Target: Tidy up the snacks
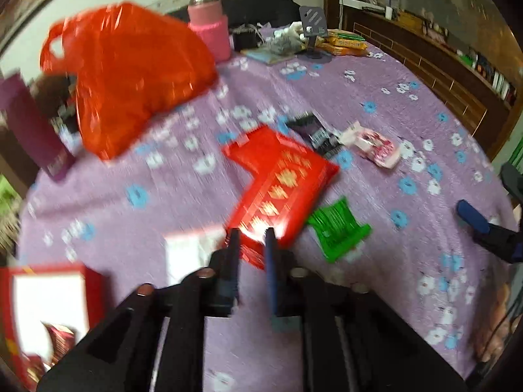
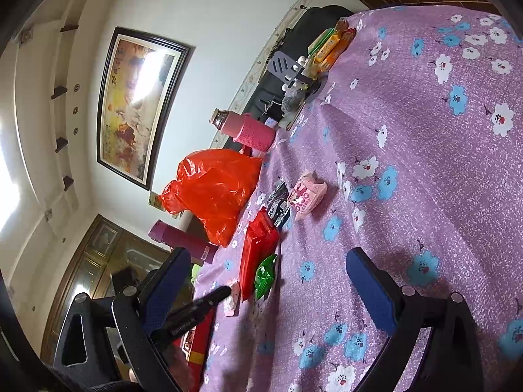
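Purple floral cloth (image 1: pixel 392 124) covers counter, white wall behind. My left hand-held gripper (image 1: pixel 251 233) nearly closed, clamped on near end of flat red snack packet (image 1: pixel 281 176); long axis runs away from me, up-left. Green wrapper (image 1: pixel 338 228) just beside it. My right hand-held gripper (image 2: pixel 268 277) wide open, empty. Left view motion-blurred; packet print unreadable.

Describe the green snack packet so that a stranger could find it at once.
On the purple flowered tablecloth, find the big orange-red plastic bag, then the long red packet nearer the middle. The green packet lies beside its near end. It is the only small, shiny green wrapper there.
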A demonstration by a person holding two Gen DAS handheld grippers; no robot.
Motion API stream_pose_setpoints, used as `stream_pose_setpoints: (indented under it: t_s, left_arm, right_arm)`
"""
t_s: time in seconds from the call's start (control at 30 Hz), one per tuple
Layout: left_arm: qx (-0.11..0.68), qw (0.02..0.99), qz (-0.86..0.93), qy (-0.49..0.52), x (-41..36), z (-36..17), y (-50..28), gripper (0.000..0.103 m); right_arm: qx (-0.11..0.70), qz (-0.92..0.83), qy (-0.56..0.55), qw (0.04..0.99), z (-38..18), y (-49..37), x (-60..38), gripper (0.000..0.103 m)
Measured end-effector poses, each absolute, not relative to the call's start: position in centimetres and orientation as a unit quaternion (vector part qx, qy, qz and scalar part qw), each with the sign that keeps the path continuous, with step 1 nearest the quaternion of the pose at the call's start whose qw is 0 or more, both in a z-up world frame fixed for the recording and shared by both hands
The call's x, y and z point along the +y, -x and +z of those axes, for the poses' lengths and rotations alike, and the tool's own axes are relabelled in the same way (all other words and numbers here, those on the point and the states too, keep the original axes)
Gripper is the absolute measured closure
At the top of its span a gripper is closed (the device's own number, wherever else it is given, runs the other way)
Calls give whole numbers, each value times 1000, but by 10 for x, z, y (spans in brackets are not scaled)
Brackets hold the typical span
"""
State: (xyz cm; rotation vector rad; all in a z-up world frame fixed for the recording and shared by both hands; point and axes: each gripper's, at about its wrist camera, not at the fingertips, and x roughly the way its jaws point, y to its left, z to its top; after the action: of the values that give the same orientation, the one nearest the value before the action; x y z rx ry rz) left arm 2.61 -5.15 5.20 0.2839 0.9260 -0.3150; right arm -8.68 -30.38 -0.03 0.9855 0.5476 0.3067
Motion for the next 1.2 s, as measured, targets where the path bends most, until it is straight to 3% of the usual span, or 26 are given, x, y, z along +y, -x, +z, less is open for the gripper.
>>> stream_pose_setpoints:
  t_s: [0.03, 0.13, 0.4, 0.57, 0.73, 1.2]
  left_arm:
    - [439, 874, -152, -146, -54, 54, -31, 60]
    - [437, 868, -169, -166, -63, 51, -38, 39]
    - [447, 844, -185, -230, -88, 22, -56, 39]
    - [456, 850, -197, -175, -90, 15, -67, 39]
    - [464, 854, -182, -151, -96, 15, -59, 54]
    - [492, 853, -146, -95, -82, 16, 18, 56]
  right_arm:
    - [258, 146, -467, 833, -1, 87, -304, 5]
    - [262, 151, -470, 829, -2, 85, -304, 5]
    - [262, 162, -476, 824, -2, 83, -304, 5]
    - [266, 165, -473, 824, -2, 80, -301, 5]
    - [267, 163, -472, 824, -1, 79, -300, 6]
    - [274, 152, -455, 834, 0, 77, -296, 6]
